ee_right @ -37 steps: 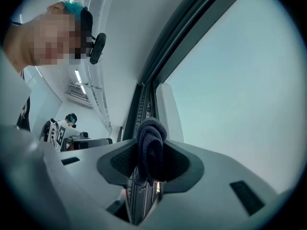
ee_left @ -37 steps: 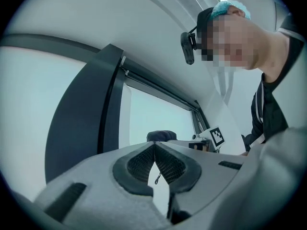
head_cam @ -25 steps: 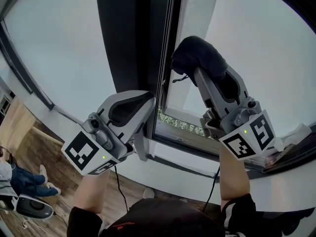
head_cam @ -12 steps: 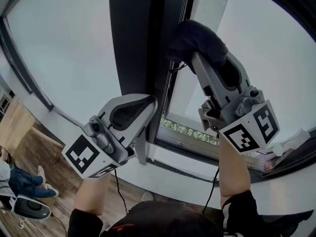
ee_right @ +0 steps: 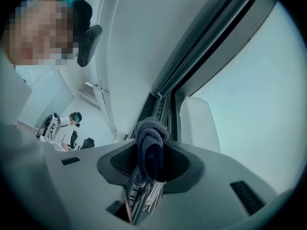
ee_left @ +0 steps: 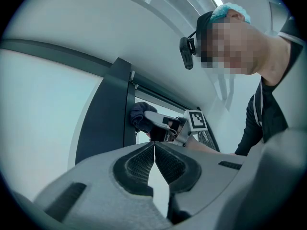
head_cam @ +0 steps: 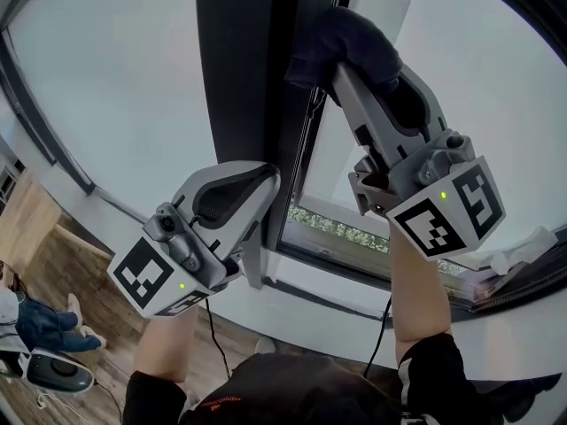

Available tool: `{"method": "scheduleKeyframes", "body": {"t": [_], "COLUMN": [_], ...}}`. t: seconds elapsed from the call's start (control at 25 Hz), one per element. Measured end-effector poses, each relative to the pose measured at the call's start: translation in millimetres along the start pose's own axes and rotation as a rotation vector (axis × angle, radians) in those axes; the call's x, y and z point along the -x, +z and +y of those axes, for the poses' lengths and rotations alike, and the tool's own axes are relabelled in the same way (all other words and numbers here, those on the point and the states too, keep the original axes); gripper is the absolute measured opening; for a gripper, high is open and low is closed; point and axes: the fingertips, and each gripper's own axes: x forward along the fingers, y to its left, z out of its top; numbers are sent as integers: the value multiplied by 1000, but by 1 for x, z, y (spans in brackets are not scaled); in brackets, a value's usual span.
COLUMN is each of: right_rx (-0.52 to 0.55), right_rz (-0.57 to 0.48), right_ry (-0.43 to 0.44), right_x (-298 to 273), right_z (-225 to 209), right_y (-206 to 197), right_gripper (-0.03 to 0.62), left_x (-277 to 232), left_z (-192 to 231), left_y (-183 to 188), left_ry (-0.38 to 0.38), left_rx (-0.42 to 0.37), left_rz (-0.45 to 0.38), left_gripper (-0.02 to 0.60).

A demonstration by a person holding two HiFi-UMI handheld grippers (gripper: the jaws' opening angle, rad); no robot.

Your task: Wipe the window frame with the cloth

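— What does the right gripper (ee_right: 149,164) hold?
— Its jaws are clamped on the dark cloth (ee_right: 151,140). The cloth is bunched and bulges out over the jaw tips.
— Where is the cloth at the window?
— Just ahead of the jaw tips it presses on the dark upright window frame (head_cam: 237,78), at the edge beside the glass.
— And the left gripper (ee_left: 154,151)?
— Its jaws are closed together with nothing between them. It hangs lower than the right gripper, on its left, near the frame. I cannot tell if it touches.
— Anything more?
— A person (ee_right: 64,123) shows far off in the room, left of the right gripper's jaws.
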Motion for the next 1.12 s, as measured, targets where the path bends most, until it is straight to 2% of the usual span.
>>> {"method": "scheduleKeyframes", "body": {"t": [0.48,1.12], "right_rx": [-54,-130], "right_rz": [-10,23], "right_ry": [24,35], "right_x": [-6,8], "right_z": [4,16], "right_y": [-8,-49], "right_gripper": [130,129], "left_x": [1,10], "left_z": [-3,-9], "left_y": [-12,-40], "left_ry": [3,24], "left_rx": [38,89], "left_rz": [28,79], "left_gripper": [21,21]}}
